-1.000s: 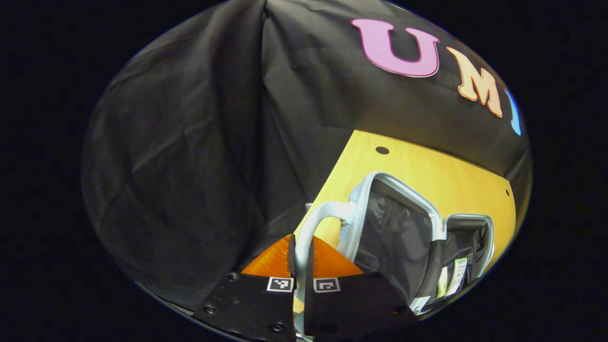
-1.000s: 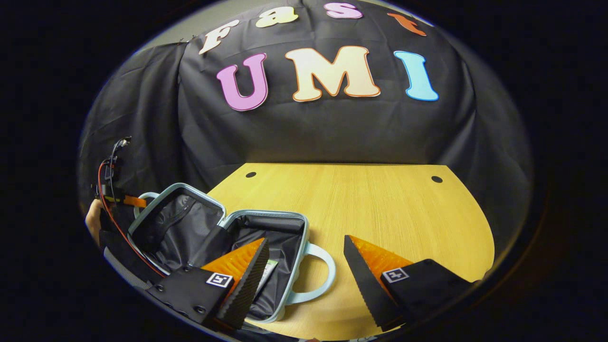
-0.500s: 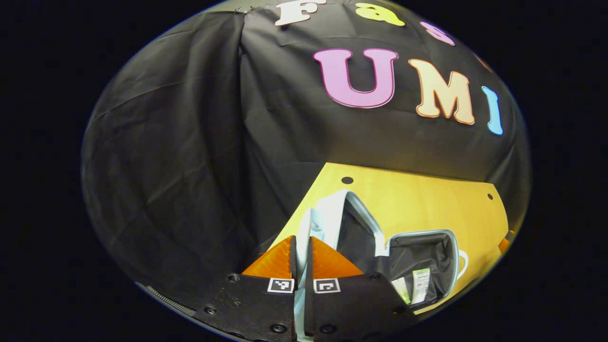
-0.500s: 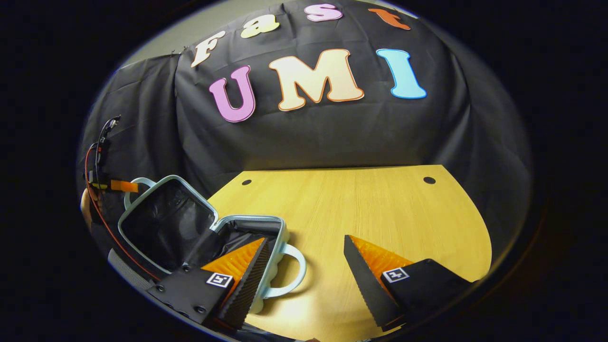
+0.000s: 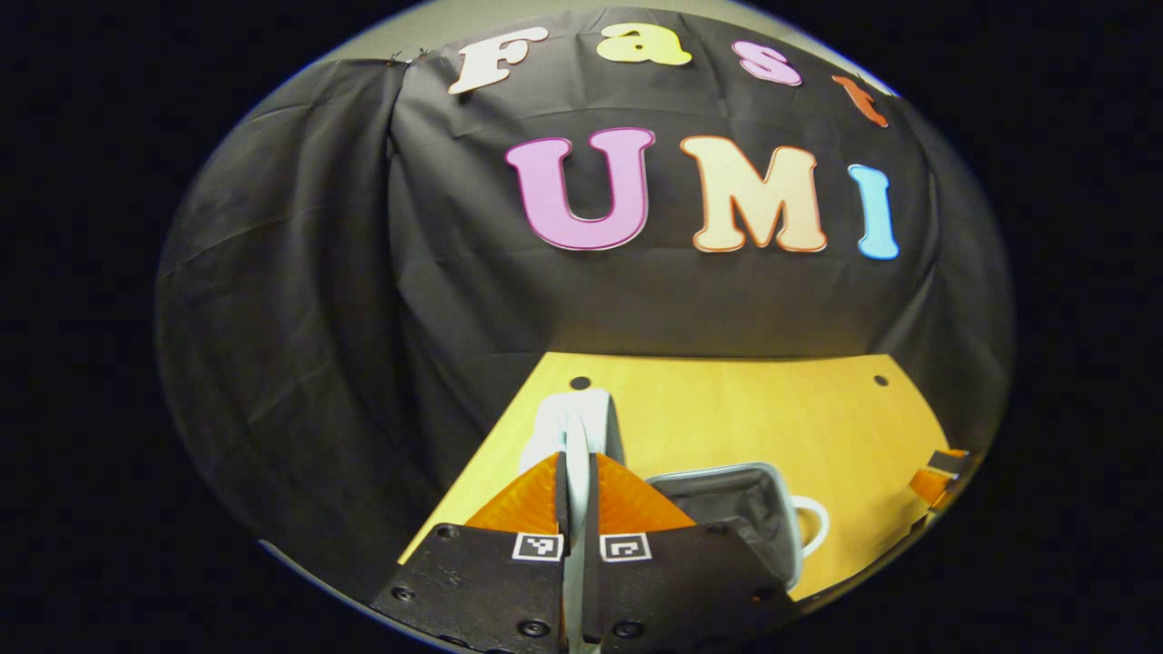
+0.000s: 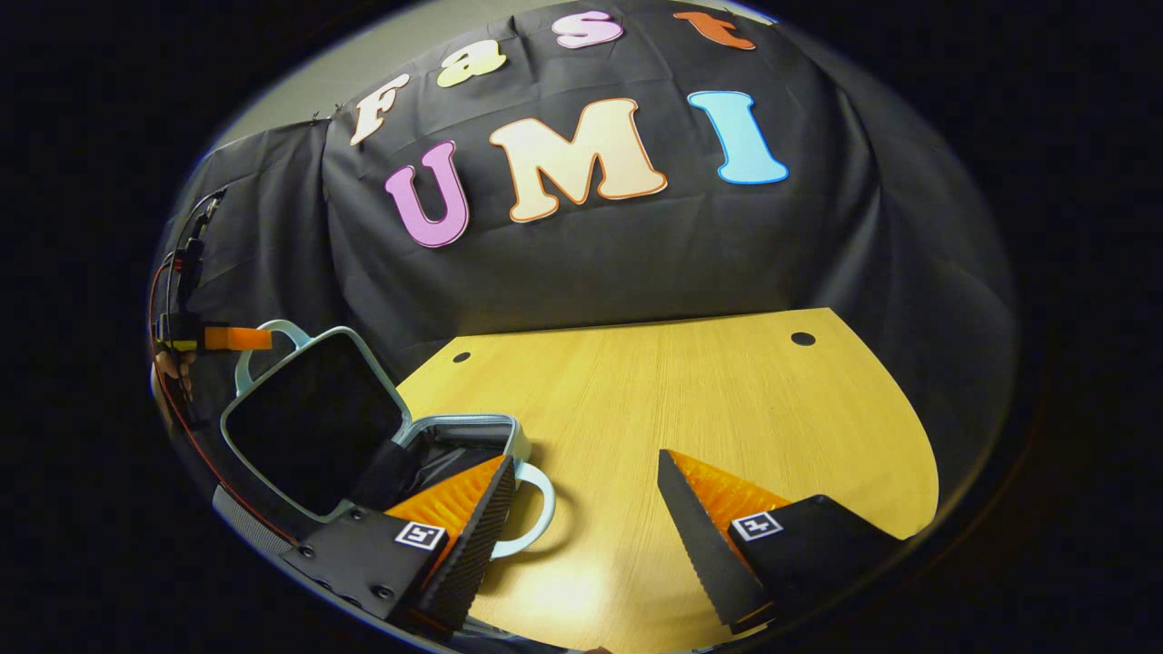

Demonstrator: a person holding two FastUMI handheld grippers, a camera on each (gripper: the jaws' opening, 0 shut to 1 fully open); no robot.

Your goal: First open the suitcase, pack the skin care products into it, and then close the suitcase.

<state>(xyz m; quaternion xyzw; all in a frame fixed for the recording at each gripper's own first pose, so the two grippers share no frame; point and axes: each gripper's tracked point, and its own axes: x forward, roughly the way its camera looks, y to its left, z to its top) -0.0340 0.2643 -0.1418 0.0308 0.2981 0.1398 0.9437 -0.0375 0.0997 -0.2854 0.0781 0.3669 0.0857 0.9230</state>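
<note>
Now the left gripper has its 2 fingers pressed on the pale lid handle of the suitcase, which runs up between them in the left gripper view. In the right gripper view that gripper shows at the far left, holding the handle at the top of the lid, which stands raised and tilted over the base. The base lies on the table at its near left, dark lining showing inside, its own handle sticking out to the right. The right gripper hangs near the table with its jaws wide apart, nothing between them; its left finger lies in front of the base's right edge, though contact cannot be told. The table is light wood with small dark holes near its far edge. Black cloth closes off the back and sides.
</note>
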